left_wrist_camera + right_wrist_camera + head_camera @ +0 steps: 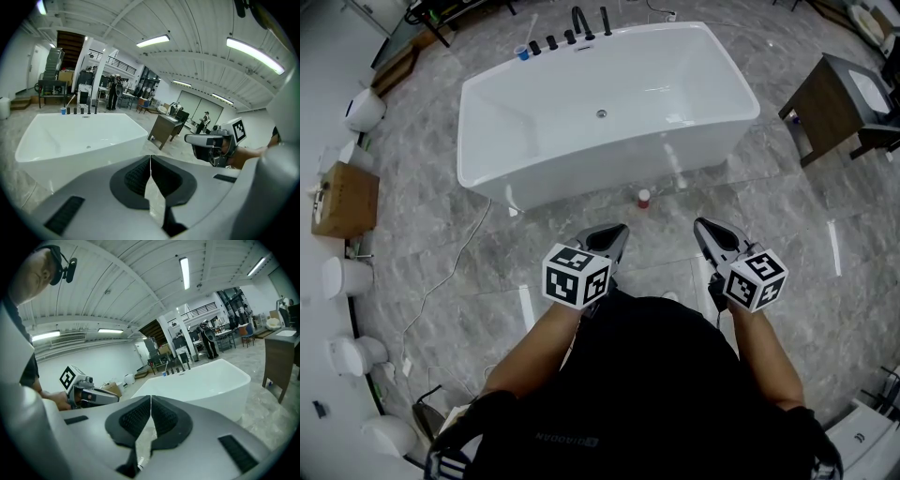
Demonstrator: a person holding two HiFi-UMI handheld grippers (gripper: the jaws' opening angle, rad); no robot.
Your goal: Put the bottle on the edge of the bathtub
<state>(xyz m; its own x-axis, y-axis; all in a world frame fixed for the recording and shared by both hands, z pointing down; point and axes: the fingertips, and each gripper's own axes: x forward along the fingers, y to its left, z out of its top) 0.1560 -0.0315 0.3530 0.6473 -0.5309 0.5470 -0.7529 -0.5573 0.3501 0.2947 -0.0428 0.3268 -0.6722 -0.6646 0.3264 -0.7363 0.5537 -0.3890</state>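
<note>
On floor by bathtub: bottle | your left hand-held gripper and right hand-held gripper: jaws together, empty

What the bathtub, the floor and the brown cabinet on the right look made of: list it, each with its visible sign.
Bathtub: glossy white, probably acrylic or enamel; smooth seamless walls with soft highlights.
Floor: polished grey stone or stone-look tile; cloudy veining and bright streaks of reflected light.
Cabinet: brown wood or wood-look laminate, matt; even brown with no glare, grain too small to tell.
</note>
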